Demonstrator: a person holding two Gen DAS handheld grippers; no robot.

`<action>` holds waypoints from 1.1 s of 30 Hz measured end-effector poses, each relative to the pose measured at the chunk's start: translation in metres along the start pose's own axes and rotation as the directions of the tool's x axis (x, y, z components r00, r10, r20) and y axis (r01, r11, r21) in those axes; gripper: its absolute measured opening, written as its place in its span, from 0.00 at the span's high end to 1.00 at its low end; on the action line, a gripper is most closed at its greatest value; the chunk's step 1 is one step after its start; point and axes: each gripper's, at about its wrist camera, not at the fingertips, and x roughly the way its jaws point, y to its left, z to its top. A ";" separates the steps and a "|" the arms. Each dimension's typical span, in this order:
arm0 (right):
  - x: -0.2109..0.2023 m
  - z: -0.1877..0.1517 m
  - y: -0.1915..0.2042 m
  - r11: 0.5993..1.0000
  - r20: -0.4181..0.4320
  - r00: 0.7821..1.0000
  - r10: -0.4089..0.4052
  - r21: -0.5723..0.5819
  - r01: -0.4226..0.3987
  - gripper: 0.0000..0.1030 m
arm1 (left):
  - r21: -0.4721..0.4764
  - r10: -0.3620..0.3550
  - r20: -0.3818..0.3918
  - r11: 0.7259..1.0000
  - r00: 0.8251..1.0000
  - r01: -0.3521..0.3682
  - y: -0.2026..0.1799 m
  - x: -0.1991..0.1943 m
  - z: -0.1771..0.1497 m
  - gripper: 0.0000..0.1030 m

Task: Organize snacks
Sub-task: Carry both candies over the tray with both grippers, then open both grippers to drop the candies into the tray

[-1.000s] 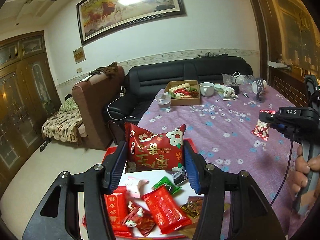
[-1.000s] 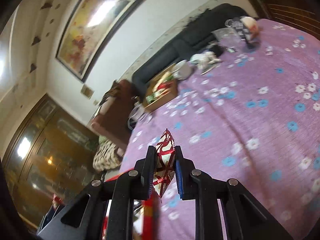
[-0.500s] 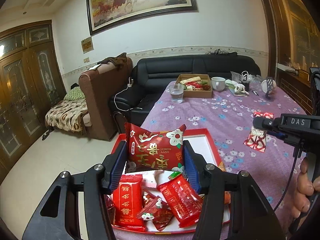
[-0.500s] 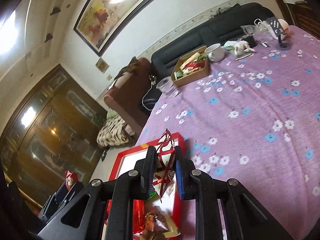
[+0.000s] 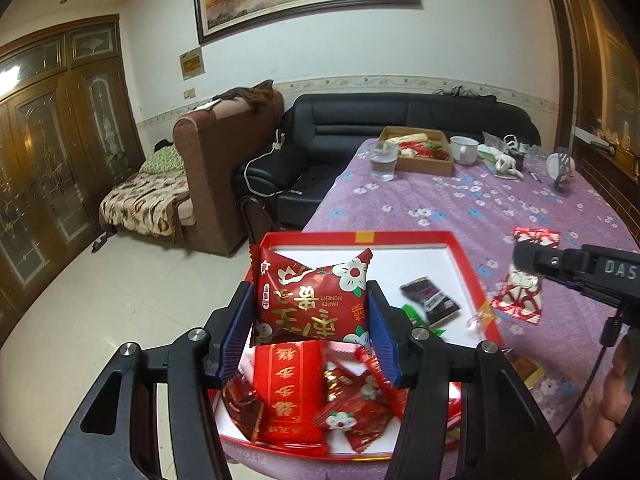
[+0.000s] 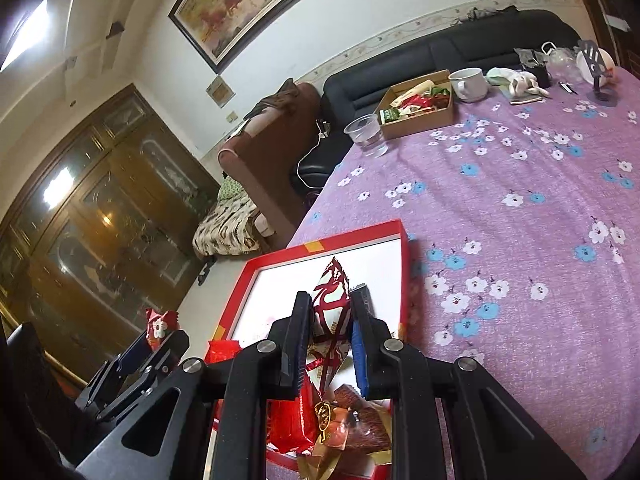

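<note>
My left gripper [image 5: 310,322] is shut on a puffy red snack packet with white flowers [image 5: 310,300], held above the near end of a red tray with a white floor [image 5: 416,238]. Several red, green and brown snacks [image 5: 288,392] lie in the tray. My right gripper [image 6: 330,338] is shut on a flat red-and-white snack packet [image 6: 328,308], held edge-on over the tray [image 6: 320,246]. In the left wrist view that gripper [image 5: 520,276] and its packet [image 5: 520,300] hang just right of the tray's right wall.
The table has a purple flowered cloth [image 6: 520,200]. At its far end stand a cardboard box of snacks [image 6: 416,108], a clear cup [image 6: 366,134], a white mug [image 6: 468,84] and small clutter. A black sofa [image 5: 400,120] and brown armchair [image 5: 228,168] stand beyond.
Both grippers have drawn back and tilted down, so more of the tray shows. The right gripper with its packet has come closer to the tray. Both stay shut on their packets.
</note>
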 end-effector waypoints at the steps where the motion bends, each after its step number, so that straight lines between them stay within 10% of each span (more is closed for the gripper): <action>1: 0.001 -0.001 0.002 1.000 -0.001 1.000 -0.003 -0.006 0.003 0.81 | -0.005 0.003 -0.007 1.000 1.000 -0.003 0.003 0.002 -0.002 0.48; 22: 0.015 -0.034 0.038 0.991 -0.045 0.999 0.014 -0.132 -0.020 0.79 | -0.020 0.045 -0.084 0.999 0.995 -0.047 0.009 0.029 -0.017 0.45; 33: 0.001 -0.025 0.023 0.995 -0.003 1.000 -0.003 -0.102 0.002 0.76 | 0.006 0.074 -0.024 0.997 0.997 -0.074 0.003 0.014 -0.013 0.20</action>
